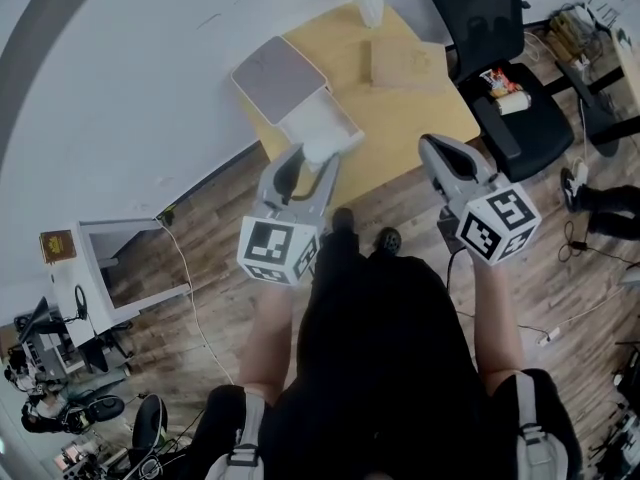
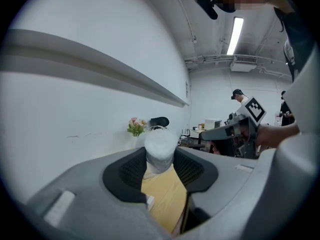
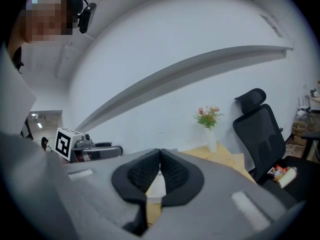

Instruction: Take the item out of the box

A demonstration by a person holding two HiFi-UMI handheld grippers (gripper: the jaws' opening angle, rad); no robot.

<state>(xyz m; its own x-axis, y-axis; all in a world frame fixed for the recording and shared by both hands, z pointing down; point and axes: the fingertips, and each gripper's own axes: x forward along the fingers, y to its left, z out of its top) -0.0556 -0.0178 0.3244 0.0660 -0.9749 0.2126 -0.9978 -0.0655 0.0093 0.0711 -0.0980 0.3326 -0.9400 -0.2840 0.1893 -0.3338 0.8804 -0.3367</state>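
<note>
Table [image 1: 400,118] beyond; left hand-held gripper [image 2: 160,156] clasps white item [image 2: 159,143].

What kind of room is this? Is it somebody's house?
Most likely an office or lab, not a home: a black swivel chair stands beside a wooden desk, and a long strip light hangs on a high ceiling with bare pipes.

White wall [image 1: 120,88], wood floor [image 1: 560,278], yellow table [image 1: 400,118], black chair [image 1: 485,8].
</note>
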